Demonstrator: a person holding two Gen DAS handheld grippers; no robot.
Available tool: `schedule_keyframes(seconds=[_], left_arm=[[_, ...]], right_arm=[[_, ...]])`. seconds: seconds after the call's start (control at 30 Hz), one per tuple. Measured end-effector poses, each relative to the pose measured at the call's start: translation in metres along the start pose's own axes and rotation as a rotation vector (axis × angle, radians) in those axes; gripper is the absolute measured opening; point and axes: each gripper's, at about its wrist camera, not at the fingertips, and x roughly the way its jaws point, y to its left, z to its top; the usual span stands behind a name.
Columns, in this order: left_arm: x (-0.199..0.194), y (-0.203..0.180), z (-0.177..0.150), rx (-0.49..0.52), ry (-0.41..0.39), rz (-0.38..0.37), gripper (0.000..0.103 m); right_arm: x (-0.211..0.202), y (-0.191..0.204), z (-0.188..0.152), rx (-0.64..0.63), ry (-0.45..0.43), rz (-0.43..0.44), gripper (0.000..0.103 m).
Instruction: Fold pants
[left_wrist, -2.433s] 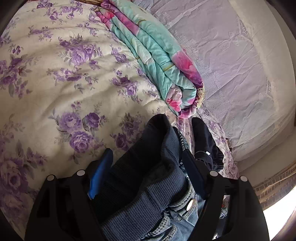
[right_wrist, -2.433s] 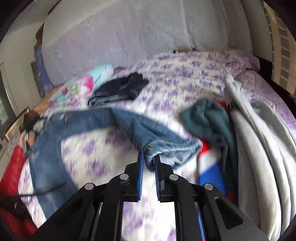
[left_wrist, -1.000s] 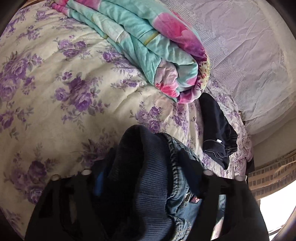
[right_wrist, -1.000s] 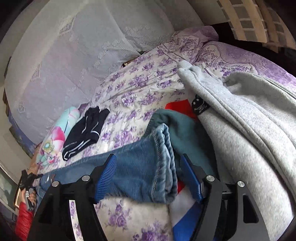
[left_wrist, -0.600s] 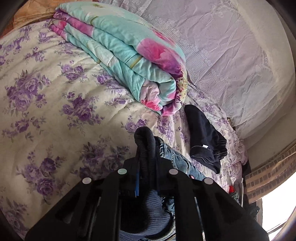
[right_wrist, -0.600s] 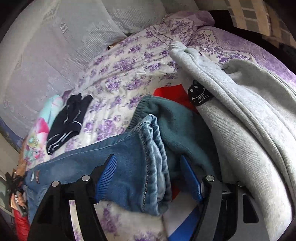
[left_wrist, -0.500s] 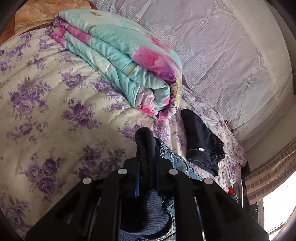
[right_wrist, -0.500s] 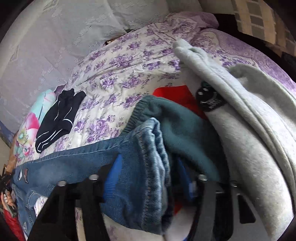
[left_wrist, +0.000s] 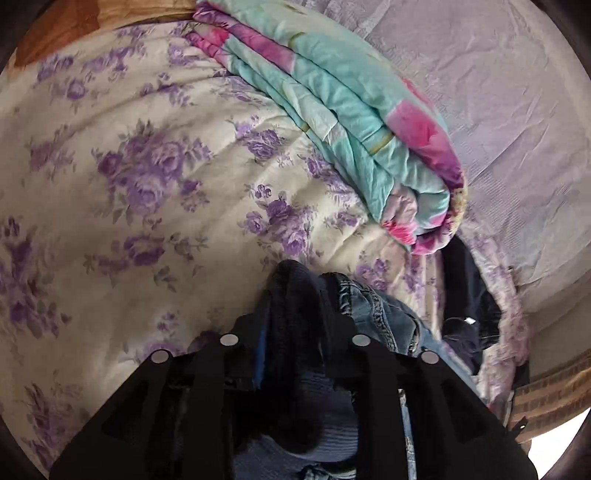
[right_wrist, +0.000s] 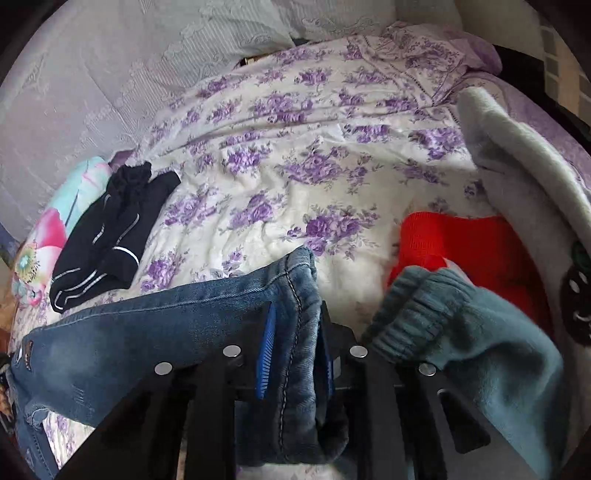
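Here, jeans (right_wrist: 155, 328) are lying across the flowered bed (right_wrist: 295, 147) | left gripper (left_wrist: 293, 317) is clamping the ribbed waistband | right gripper (right_wrist: 295, 354) is pinching a leg hem | denim is probably handling heavy, limp, non-slippery; seams are offering firm holds

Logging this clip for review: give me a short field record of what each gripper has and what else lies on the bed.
left gripper: shut on the jeans' dark ribbed waistband
right gripper: shut on the jeans' leg hem
jeans: stretched across the floral bedspread
nearby: folded quilt, dark shorts, teal garment, red garment, grey garment
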Motion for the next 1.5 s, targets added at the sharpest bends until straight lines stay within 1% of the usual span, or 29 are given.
schedule_keyframes(seconds=[0.07, 0.1, 0.13, 0.17, 0.2, 0.23, 0.27, 0.3, 0.33, 0.37, 0.43, 0.5, 0.57, 0.6, 0.63, 0.67, 0.7, 0.73, 0.83, 0.9, 0.97, 1.03, 1.1, 1.13, 1.23, 1.3, 1.37, 1.47, 1.5], left_arm=[[-0.022, 0.01, 0.0, -0.003, -0.017, -0.056, 0.026], [-0.036, 0.012, -0.001, 0.009, -0.042, -0.06, 0.027], [-0.051, 0.014, -0.002, 0.026, -0.066, -0.06, 0.029], [-0.065, 0.016, -0.003, 0.041, -0.083, -0.064, 0.033], [-0.078, 0.017, -0.006, 0.052, -0.095, -0.066, 0.042], [-0.09, 0.019, -0.01, 0.061, -0.104, -0.065, 0.045], [-0.099, 0.02, -0.016, 0.073, -0.106, -0.058, 0.051], [-0.105, 0.02, -0.021, 0.09, -0.1, -0.043, 0.054], [-0.11, 0.022, -0.027, 0.109, -0.094, -0.024, 0.054], [-0.116, 0.025, -0.033, 0.122, -0.094, -0.001, 0.054], [-0.124, 0.032, -0.046, 0.125, -0.085, 0.032, 0.054], [-0.134, 0.042, -0.058, 0.113, -0.073, 0.016, 0.054], [-0.145, 0.052, -0.071, 0.106, -0.064, 0.011, 0.055], [-0.149, 0.055, -0.077, 0.109, -0.058, 0.014, 0.058], [-0.15, 0.059, -0.082, 0.111, -0.045, 0.015, 0.06], [-0.149, 0.062, -0.087, 0.106, -0.025, 0.01, 0.063], [-0.144, 0.064, -0.091, 0.096, 0.001, -0.004, 0.063], [-0.138, 0.067, -0.095, 0.08, 0.032, -0.026, 0.063], [-0.111, 0.066, -0.102, 0.033, 0.106, -0.091, 0.063], [-0.092, 0.059, -0.101, 0.044, 0.124, -0.091, 0.063], [-0.081, 0.053, -0.096, 0.049, 0.104, -0.099, 0.063], [-0.073, 0.049, -0.092, 0.05, 0.105, -0.113, 0.061], [-0.07, 0.051, -0.092, 0.045, 0.091, -0.101, 0.045], [-0.07, 0.053, -0.093, 0.05, 0.082, -0.095, 0.042], [-0.073, 0.064, -0.096, 0.043, 0.061, -0.137, 0.026], [-0.075, 0.071, -0.096, 0.02, 0.06, -0.176, 0.024], [-0.074, 0.07, -0.096, 0.02, 0.057, -0.176, 0.023], [-0.076, 0.067, -0.099, 0.035, 0.037, -0.16, 0.023], [-0.078, 0.067, -0.099, 0.029, 0.034, -0.162, 0.023]], right_arm=[[-0.033, 0.006, -0.004, -0.025, -0.072, 0.008, 0.027], [-0.048, 0.012, -0.007, -0.052, -0.103, 0.008, 0.028], [-0.057, 0.018, -0.01, -0.087, -0.114, 0.017, 0.034], [-0.06, 0.026, -0.016, -0.128, -0.104, 0.028, 0.039], [-0.057, 0.033, -0.024, -0.174, -0.071, 0.017, 0.048], [-0.046, 0.037, -0.031, -0.205, -0.022, -0.015, 0.053], [-0.031, 0.037, -0.038, -0.22, 0.027, -0.058, 0.053], [-0.013, 0.031, -0.044, -0.229, 0.063, -0.108, 0.054], [0.0, 0.02, -0.048, -0.204, 0.094, -0.115, 0.062], [-0.002, 0.008, -0.041, -0.131, 0.089, -0.062, 0.062], [-0.017, -0.005, -0.033, -0.021, 0.078, -0.043, 0.048], [-0.044, -0.005, -0.038, 0.005, 0.003, 0.039, 0.051], [-0.055, 0.005, -0.05, -0.055, -0.002, 0.042, 0.064], [-0.049, 0.008, -0.056, -0.086, 0.029, 0.03, 0.078], [-0.033, 0.007, -0.062, -0.099, 0.091, 0.009, 0.085], [-0.017, 0.004, -0.068, -0.112, 0.135, -0.007, 0.086], [-0.019, 0.009, -0.066, -0.136, 0.117, 0.0, 0.093], [-0.021, 0.014, -0.064, -0.141, 0.131, -0.021, 0.096], [-0.033, 0.02, -0.071, -0.146, 0.112, -0.009, 0.095], [-0.061, 0.015, -0.078, -0.09, 0.085, 0.072, 0.095], [-0.097, 0.006, -0.09, -0.039, 0.057, 0.166, 0.095], [-0.134, -0.003, -0.106, -0.009, 0.055, 0.226, 0.095], [-0.168, -0.016, -0.128, 0.026, 0.076, 0.265, 0.095], [-0.184, -0.023, -0.14, 0.047, 0.088, 0.267, 0.095], [-0.226, -0.049, -0.176, 0.14, 0.115, 0.234, 0.095], [-0.242, -0.062, -0.196, 0.189, 0.148, 0.217, 0.095], [-0.245, -0.068, -0.213, 0.211, 0.159, 0.219, 0.095], [-0.232, -0.06, -0.229, 0.182, 0.183, 0.256, 0.088], [-0.222, -0.056, -0.234, 0.177, 0.206, 0.249, 0.082]])
